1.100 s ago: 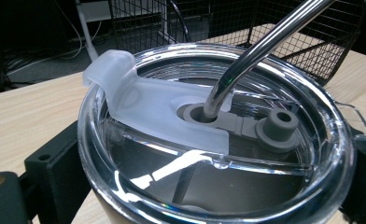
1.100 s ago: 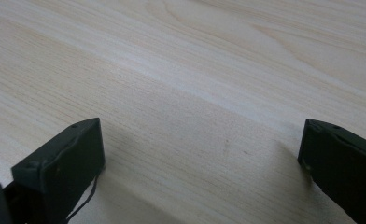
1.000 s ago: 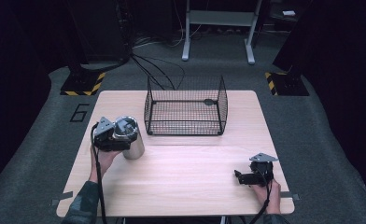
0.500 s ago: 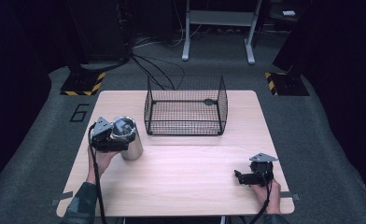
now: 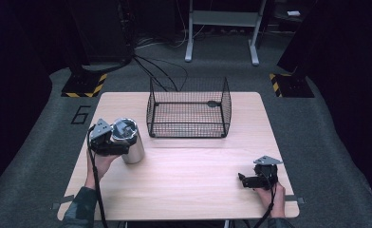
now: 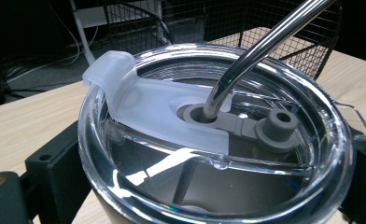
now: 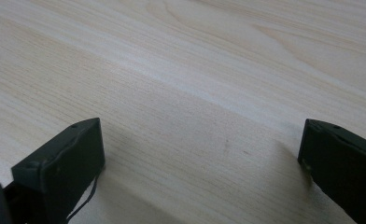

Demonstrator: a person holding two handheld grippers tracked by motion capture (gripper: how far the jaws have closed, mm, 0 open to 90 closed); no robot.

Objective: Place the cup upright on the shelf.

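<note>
So a steel tumbler (image 5: 131, 142) is being held upright on the left side of the wooden desk (image 5: 189, 185), right at the left tool (image 5: 109, 140). In the left gripper view the tumbler (image 6: 214, 140) is being squeezed between the two black jaws, one pressed against each side of the cup, so that tool is being kept clamped around it. The clear lid (image 6: 312, 140) is seated on top, with a frosted flip tab (image 6: 139, 100) lying across it and a grey rubber plug (image 6: 277, 126) next to the straw hole. A metal straw (image 6: 260, 51) is being passed through that hole, tilted up toward the top right of that view.

A black wire basket (image 5: 189, 111) is sitting toward the back middle of the desk, just to the right of the tumbler but not touching it.

Over at the near right corner, the right tool (image 5: 257, 178) is being held low over the bare wood. In the right gripper view its jaws are being held wide apart with nothing between them, only desk (image 7: 195, 93) grain.
</note>
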